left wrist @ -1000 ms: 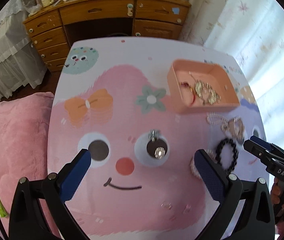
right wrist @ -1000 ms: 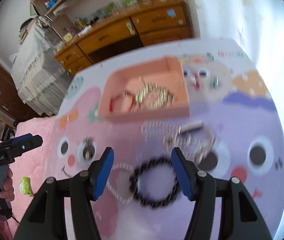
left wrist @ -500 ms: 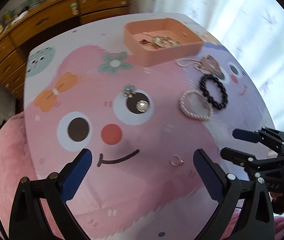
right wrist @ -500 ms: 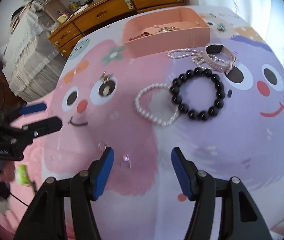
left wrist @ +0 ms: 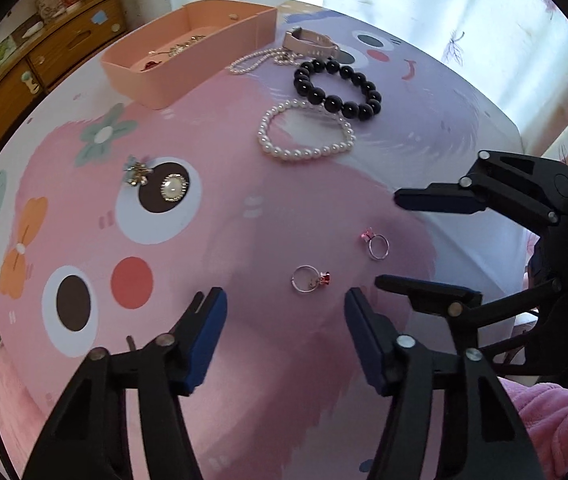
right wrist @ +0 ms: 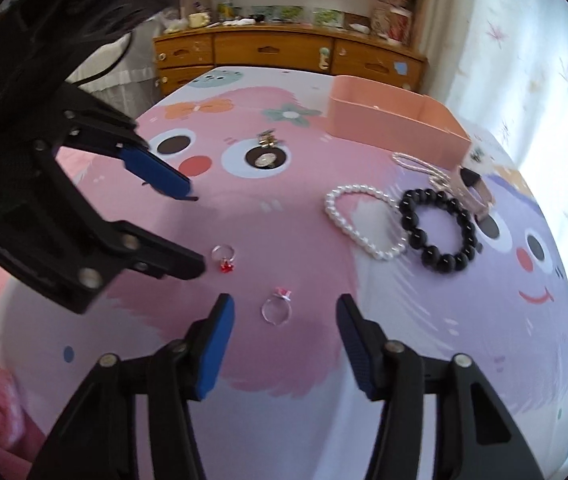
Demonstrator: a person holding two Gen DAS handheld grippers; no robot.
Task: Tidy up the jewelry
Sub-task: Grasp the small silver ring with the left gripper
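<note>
Cartoon-print table cover (left wrist: 244,184), landmark pink tray (left wrist: 188,54) at far edge: pearl bracelet (left wrist: 303,132) and black bead bracelet (left wrist: 339,88) just beside it; red-stone ring (left wrist: 309,279) ahead of left gripper (left wrist: 285,336), pink-stone ring (right wrist: 278,306) ahead of right gripper (right wrist: 284,340); both pairs of jaws just narrowed, part-open, gripping nothing

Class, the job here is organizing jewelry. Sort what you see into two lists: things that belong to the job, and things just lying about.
Belongs to the job:
pink tray
red-stone ring
pink-stone ring
pearl bracelet
black bead bracelet
pearl brooch

Just lying about:
wooden desk
curtain
cartoon table cover
</note>
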